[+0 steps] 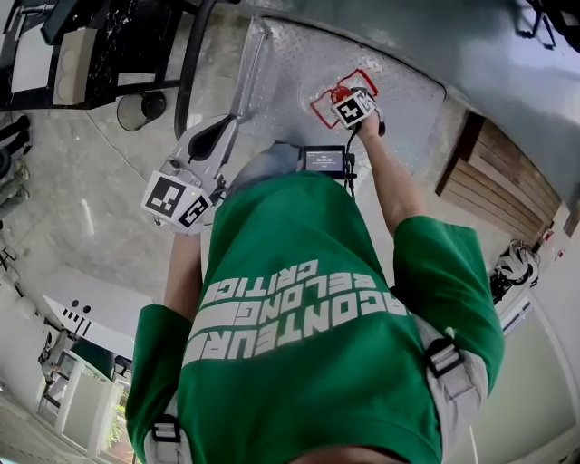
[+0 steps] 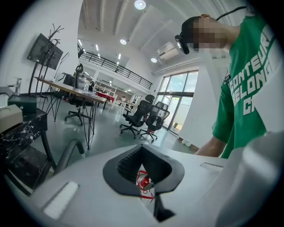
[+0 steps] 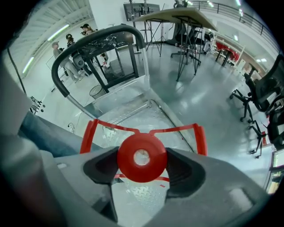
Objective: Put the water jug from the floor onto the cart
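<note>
The right gripper (image 3: pixel 142 166) is clamped on the red cap (image 3: pixel 142 156) of the water jug (image 1: pixel 337 96), one jaw at each side of the cap. A red carrying handle (image 3: pixel 90 133) spreads out to either side beyond the jaws. The jug sits over the metal deck (image 1: pixel 290 63) of the cart, near its middle. Whether its base is touching the deck cannot be told.

The deck is bare grey metal with a raised diamond pattern and a thin rail along its edge. The cart's black push bar (image 3: pixel 88 39) arches over the far end.

The left gripper (image 2: pixel 142 151) is raised beside the person's green shirt (image 1: pixel 308 326), pointing out into the room. Its jaws are drawn together at the tips and hold nothing. A scrap of red shows through the slit behind them.

The floor (image 3: pixel 208 88) is smooth, pale grey and glossy, and it reflects the ceiling lights (image 2: pixel 140 4). It is a large open office with thin-legged desks (image 2: pixel 66 89), black office chairs (image 2: pixel 144 114), tall windows (image 2: pixel 179 88) and a railed upper gallery (image 2: pixel 115 66). A round bin (image 1: pixel 140 109) stands on the floor near the cart's bar, and a slatted wooden panel (image 1: pixel 498 177) lies off to the right. A few people (image 3: pixel 71 48) stand beyond the cart
</note>
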{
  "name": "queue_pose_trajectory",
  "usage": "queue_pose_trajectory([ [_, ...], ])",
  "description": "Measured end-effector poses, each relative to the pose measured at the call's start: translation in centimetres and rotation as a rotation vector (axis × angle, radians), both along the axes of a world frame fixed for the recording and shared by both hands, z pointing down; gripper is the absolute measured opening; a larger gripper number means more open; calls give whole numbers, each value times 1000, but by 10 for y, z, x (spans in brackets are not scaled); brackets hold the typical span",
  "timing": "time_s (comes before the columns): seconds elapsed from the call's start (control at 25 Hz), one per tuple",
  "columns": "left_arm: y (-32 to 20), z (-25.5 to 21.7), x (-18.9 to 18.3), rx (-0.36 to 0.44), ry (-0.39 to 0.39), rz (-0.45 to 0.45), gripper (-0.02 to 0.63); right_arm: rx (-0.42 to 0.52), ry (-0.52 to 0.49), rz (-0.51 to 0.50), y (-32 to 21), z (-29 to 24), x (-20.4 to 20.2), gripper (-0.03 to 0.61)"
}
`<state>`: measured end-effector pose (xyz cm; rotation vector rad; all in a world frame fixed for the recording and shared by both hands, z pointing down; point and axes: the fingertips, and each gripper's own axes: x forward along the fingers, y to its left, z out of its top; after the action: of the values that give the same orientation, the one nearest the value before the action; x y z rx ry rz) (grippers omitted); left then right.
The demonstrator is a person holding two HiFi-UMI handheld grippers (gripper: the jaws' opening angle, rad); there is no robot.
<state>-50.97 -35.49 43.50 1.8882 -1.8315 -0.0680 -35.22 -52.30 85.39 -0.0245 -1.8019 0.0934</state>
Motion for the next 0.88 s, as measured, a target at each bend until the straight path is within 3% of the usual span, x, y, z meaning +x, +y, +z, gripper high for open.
queue_pose_trajectory([
  [0.28, -5, -5, 3, 10, -15, 18, 15, -47, 80, -98, 30, 12, 0, 302],
  [0.48, -5, -12, 13, 26, -33, 27, 15, -30, 49, -48, 23, -9, 7, 301],
  [0.72, -6, -18, 28, 57, -44, 47, 15, 26, -79, 66, -9, -66, 30, 301],
  [0.88, -13, -24, 54, 81, -49, 80, 15, 48, -256, 130, -31, -123, 56, 269],
])
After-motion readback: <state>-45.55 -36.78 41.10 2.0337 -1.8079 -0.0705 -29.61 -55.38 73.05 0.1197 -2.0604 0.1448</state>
